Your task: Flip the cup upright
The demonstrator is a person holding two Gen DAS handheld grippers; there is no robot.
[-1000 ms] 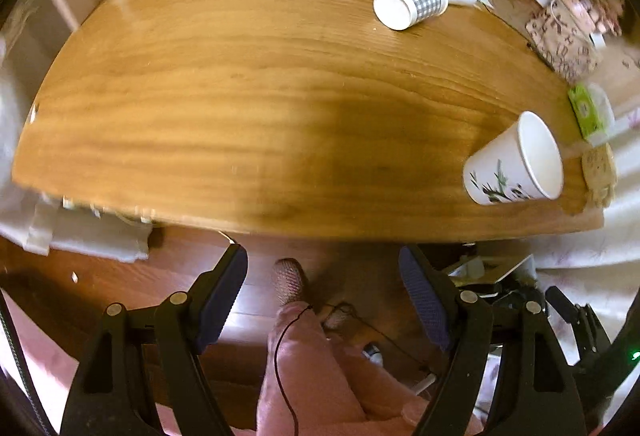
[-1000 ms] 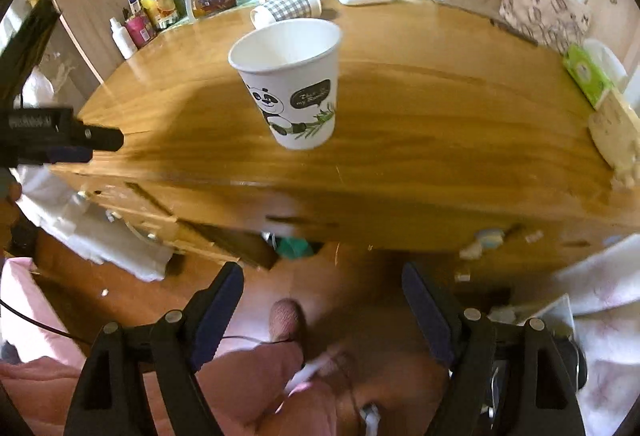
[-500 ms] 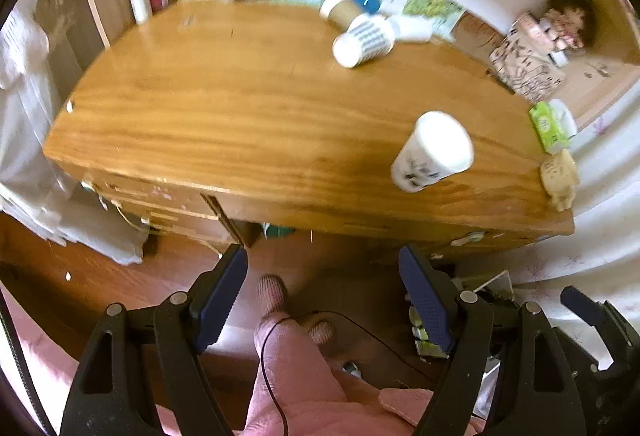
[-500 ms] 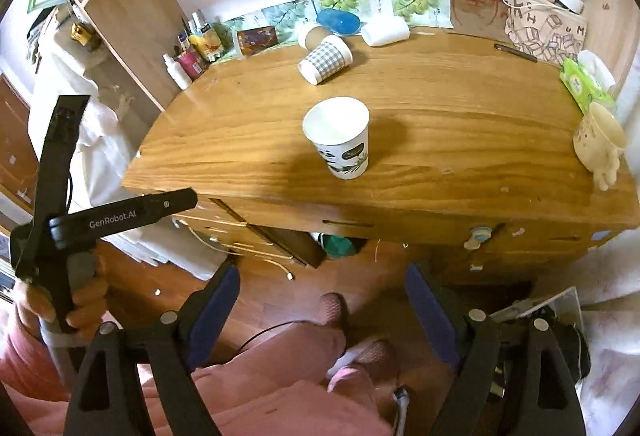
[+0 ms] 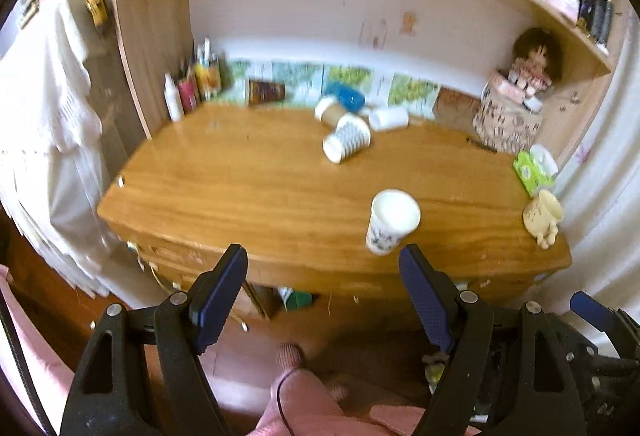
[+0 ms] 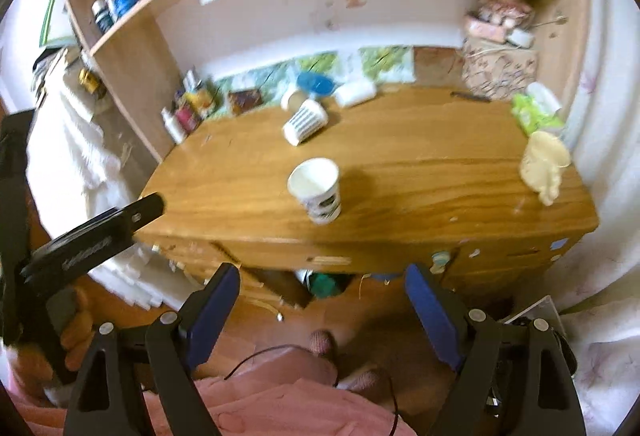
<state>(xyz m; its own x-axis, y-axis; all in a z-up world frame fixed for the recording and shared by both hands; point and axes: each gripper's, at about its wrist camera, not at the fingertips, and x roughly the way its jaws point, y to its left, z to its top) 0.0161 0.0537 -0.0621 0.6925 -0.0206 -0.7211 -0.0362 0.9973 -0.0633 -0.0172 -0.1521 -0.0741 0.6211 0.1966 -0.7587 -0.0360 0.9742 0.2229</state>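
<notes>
A white paper cup (image 5: 392,220) with a printed pattern stands upright, mouth up, on the wooden desk (image 5: 240,188) near its front edge. In the right wrist view the same cup (image 6: 316,190) is at mid-desk. My left gripper (image 5: 322,260) hangs open in front of the desk and well short of the cup, with nothing between its blue pads. My right gripper (image 6: 322,276) is likewise open, empty and back from the desk's edge. A hand holds the left gripper (image 6: 92,236) at the left of the right wrist view.
A checked cup (image 5: 346,144) and a brown cup (image 5: 330,112) lie on their sides at the back. A cream mug (image 5: 542,216) and green tissue pack (image 5: 534,168) sit at the right end, bottles (image 5: 192,88) at the back left. Shelves rise behind; pink-clad legs are below.
Both grippers have risen and drawn back from the desk, so the cup looks smaller and the shelves have come into view. The cup has stayed upright in the same place.
</notes>
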